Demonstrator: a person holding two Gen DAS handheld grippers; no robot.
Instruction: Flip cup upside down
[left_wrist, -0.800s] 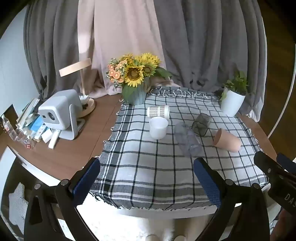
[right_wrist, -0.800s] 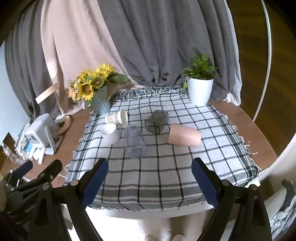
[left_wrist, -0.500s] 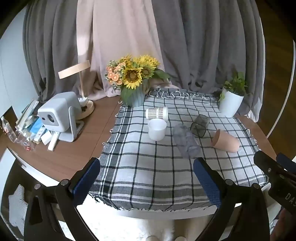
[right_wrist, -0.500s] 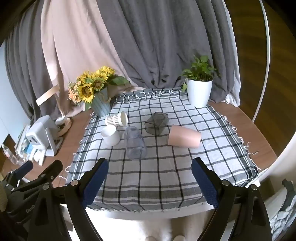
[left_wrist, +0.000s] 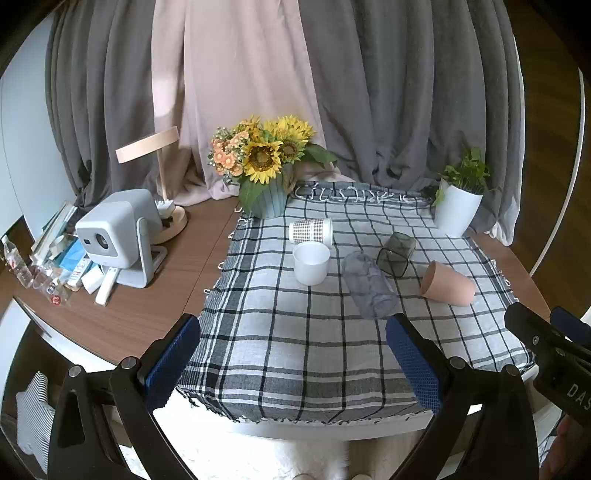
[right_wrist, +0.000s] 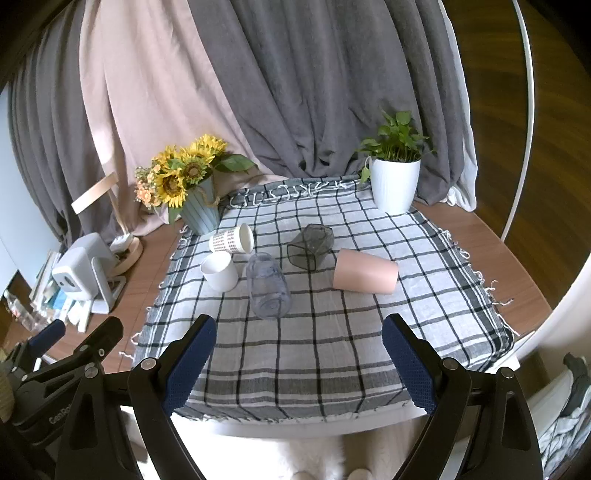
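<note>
Lettering "DAS" shows on the right tool (right_wrist: 298, 365), "GenRo" on the left tool (left_wrist: 293, 363); both stand spread, holding nothing. White cup (left_wrist: 311, 263) stands upright on the checked cloth (left_wrist: 303, 354); pink cup (right_wrist: 365, 276) lies sideways.

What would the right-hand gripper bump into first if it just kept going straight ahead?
Probably the checked cloth near the table's front edge. Beyond that, the clear cup lying on its side sits slightly left of the right gripper's line; depth is hard to judge.
</note>
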